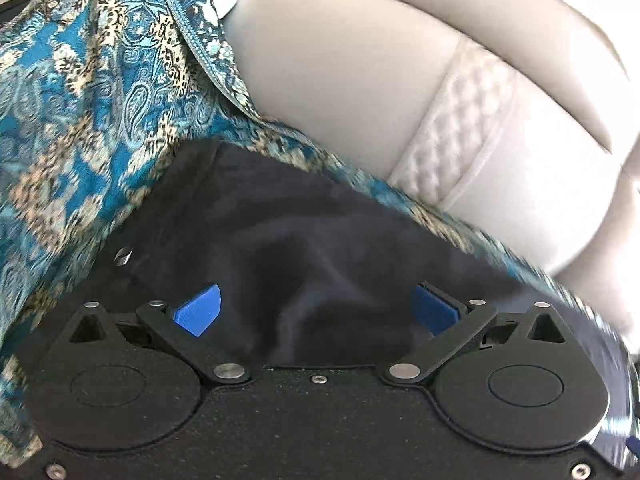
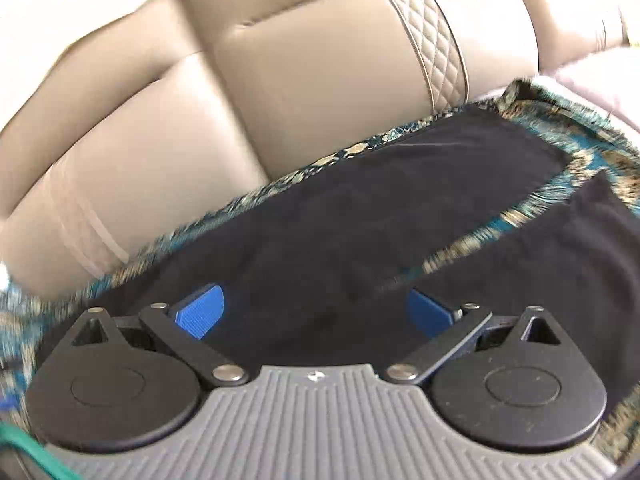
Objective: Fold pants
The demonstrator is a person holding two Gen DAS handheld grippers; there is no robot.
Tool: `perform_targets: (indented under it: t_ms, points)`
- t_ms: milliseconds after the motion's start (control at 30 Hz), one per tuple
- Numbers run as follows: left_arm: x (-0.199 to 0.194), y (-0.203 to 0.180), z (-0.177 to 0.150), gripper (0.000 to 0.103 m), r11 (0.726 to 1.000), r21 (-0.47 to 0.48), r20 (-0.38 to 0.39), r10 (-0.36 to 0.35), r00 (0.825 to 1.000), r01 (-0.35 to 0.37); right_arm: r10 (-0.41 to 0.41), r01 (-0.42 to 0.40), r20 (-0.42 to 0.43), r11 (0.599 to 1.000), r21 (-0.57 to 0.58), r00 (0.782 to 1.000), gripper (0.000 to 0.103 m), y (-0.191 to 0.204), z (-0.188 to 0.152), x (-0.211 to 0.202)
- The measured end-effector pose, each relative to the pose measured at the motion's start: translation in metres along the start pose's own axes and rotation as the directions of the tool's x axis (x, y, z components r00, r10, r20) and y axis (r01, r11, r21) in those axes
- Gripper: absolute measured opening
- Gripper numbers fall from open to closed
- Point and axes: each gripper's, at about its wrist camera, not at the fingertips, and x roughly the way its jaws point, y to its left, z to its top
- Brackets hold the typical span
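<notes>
The black pants (image 1: 304,224) lie on a blue patterned cloth (image 1: 80,120). In the left wrist view my left gripper (image 1: 316,310) is open, its blue pads (image 1: 198,310) spread wide just above a wrinkled part of the pants. In the right wrist view my right gripper (image 2: 316,310) is open too, blue pads (image 2: 200,312) apart, low over the pants (image 2: 360,216). There the two legs spread out, with a strip of patterned cloth (image 2: 532,204) showing between them. Neither gripper holds fabric.
A beige leather sofa back (image 2: 280,80) with a quilted stripe (image 2: 432,44) rises behind the cloth; it also shows in the left wrist view (image 1: 400,80). A green cord (image 2: 36,452) crosses the lower left corner of the right wrist view.
</notes>
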Motion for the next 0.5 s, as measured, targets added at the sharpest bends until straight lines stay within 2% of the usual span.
perform_targets:
  t_ms: [100,200,333,500]
  points:
    - [0.035,-0.005,0.021,0.103,0.997,-0.045,0.015,0.061,0.998,-0.06,-0.009,0.013,-0.082,0.998,0.056,0.997,0.103,0.004,0.038,0.051]
    - [0.073,-0.005,0.038,0.103,0.987,-0.103,0.01,0.123,0.992,-0.122,-0.068,0.086,-0.138,0.988,0.127,0.988,0.103,0.008,0.061,0.097]
    - [0.117,-0.002,0.057,0.103,0.97,-0.155,-0.007,0.189,0.982,-0.188,-0.156,0.18,-0.153,0.97,0.165,0.976,0.103,0.012,0.082,0.148]
    - [0.155,0.001,0.07,0.103,0.956,-0.173,-0.007,0.239,0.971,-0.236,-0.259,0.278,-0.159,0.955,0.108,0.953,0.103,0.024,0.097,0.203]
